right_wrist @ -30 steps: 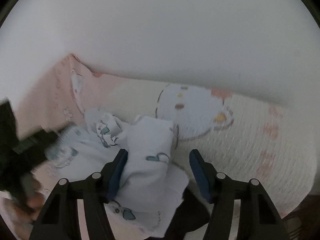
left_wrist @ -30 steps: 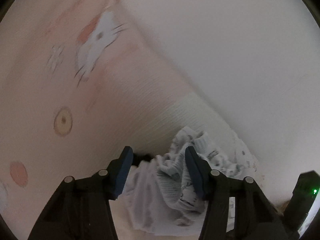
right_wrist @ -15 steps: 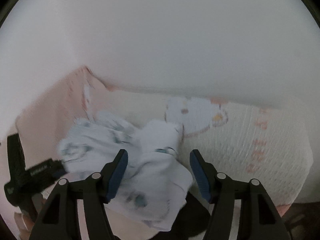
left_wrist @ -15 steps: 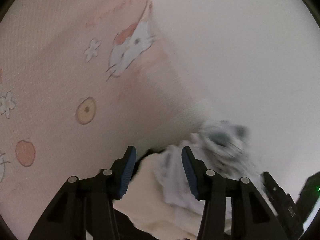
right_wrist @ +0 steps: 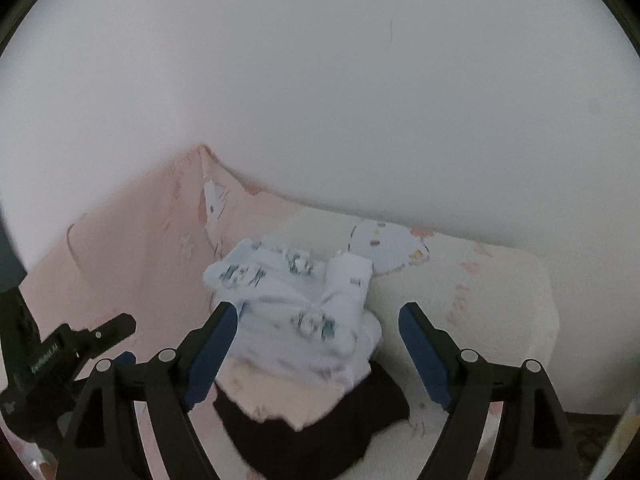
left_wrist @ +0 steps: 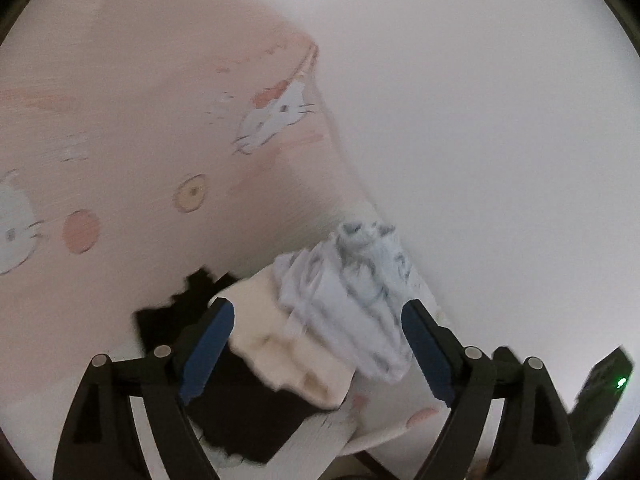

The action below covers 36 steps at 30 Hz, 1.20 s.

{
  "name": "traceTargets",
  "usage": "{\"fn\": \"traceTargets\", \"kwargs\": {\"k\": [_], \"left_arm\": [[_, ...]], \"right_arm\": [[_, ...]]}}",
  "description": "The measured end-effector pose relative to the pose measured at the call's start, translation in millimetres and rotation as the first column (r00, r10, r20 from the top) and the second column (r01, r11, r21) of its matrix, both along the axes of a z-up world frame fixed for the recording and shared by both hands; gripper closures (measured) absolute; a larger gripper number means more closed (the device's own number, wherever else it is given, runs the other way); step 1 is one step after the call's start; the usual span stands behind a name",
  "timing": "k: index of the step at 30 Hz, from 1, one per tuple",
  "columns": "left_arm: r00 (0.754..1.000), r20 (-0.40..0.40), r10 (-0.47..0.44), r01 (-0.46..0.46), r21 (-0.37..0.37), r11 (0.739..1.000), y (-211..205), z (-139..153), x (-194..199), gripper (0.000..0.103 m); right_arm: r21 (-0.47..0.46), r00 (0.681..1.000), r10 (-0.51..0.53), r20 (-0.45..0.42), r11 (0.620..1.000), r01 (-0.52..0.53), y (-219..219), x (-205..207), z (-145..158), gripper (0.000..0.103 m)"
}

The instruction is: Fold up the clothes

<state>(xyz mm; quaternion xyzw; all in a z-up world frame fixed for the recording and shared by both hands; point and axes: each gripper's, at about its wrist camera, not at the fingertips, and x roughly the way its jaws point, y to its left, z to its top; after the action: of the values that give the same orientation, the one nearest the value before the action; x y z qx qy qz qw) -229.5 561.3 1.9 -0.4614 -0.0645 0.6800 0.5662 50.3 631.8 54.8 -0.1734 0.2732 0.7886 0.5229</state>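
While both pairs of jaws are opening, the left gripper (left_wrist: pixel 318 344) and right gripper (right_wrist: pixel 316 342) clamp nothing; the crumpled white printed garment (right_wrist: pixel 296 300) lies loose between them atop cream and black clothes (right_wrist: pixel 308 420), on the pink cartoon-print sheet (left_wrist: pixel 140 140)

Small white lettering on side of left gripper (right_wrist: pixel 72 354) body, too blurred to read.
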Motion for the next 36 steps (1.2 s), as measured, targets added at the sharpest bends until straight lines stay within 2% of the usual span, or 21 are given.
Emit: {"fn": "traceTargets", "kwargs": {"k": [7,10,13,16,20,23,28,36], "left_arm": [[0.998,0.063,-0.004,0.005,-0.013,1.000,-64.2,0.5,32.4,0.017],[0.998,0.055,0.010,-0.010,-0.014,1.000,-93.6,10.1,48.0,0.017],[0.999,-0.026,0.042,-0.042,0.004,0.999,-126.9,26.4,67.5,0.017],[0.989,-0.111,0.098,-0.097,0.014,0.995,-162.4,43.1,86.8,0.017],[0.972,-0.152,0.181,-0.176,0.046,0.983,-206.4,58.0,102.9,0.017],[0.954,-0.189,0.233,-0.229,0.041,0.973,-232.4,59.7,113.6,0.015],[0.938,-0.270,0.217,-0.231,-0.019,0.973,-251.3,58.2,128.3,0.015],[0.905,-0.367,0.215,-0.232,-0.002,0.973,-288.6,49.6,166.0,0.015]], "right_arm": [[0.005,0.997,0.045,0.056,0.999,-0.045,-63.8,-5.2,28.8,0.019],[0.070,0.994,0.082,0.078,0.994,-0.087,-101.1,1.7,40.3,0.019],[0.118,0.987,0.134,0.086,0.983,-0.144,-132.2,4.3,46.8,0.016],[0.123,0.982,0.163,0.095,0.977,-0.174,-158.0,8.8,48.5,0.015],[0.121,0.979,0.197,0.058,0.972,-0.202,-192.0,20.4,48.6,0.015],[0.102,0.981,0.189,0.034,0.976,-0.191,-211.7,30.5,45.2,0.013],[0.092,0.979,0.195,0.057,0.975,-0.200,-237.2,40.8,40.2,0.010],[0.077,0.979,0.203,0.036,0.976,-0.205,-272.6,60.7,28.8,0.009]]}}
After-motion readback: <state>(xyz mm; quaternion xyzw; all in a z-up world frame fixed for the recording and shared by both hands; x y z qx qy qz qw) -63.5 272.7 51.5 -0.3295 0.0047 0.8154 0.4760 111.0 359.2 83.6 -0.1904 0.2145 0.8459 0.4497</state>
